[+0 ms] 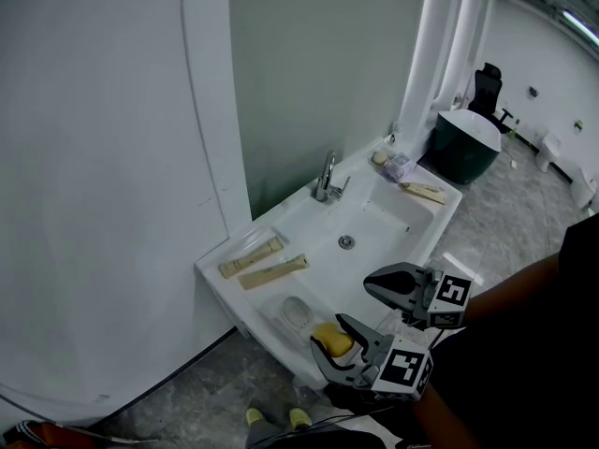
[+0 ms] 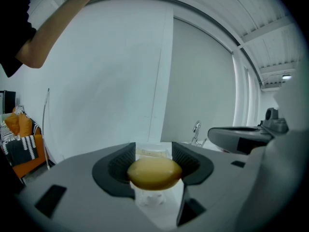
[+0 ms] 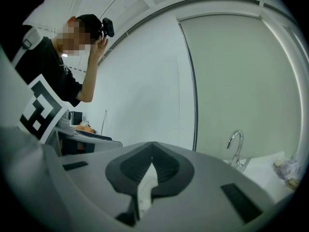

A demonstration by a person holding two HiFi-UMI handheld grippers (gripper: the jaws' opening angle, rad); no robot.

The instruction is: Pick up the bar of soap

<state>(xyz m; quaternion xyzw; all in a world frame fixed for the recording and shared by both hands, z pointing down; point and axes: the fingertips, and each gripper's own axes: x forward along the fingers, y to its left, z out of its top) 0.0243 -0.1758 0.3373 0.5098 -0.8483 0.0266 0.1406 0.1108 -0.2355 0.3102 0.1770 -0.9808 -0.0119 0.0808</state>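
The yellow bar of soap [image 2: 154,173] is pinched across its middle by the left gripper [image 1: 334,337], with a clear dish [image 2: 153,152] just beyond the jaw tips. The right gripper [image 3: 152,146] is pressed together on nothing. The bar is judged light, stiff, rounded and slippery, so it is best gripped at its widest part.

No legible text, brand or number appears in any view. At the head view's lower centre, the lower cube [image 1: 409,370] and the upper cube [image 1: 452,293] bear only black-and-white square markers.
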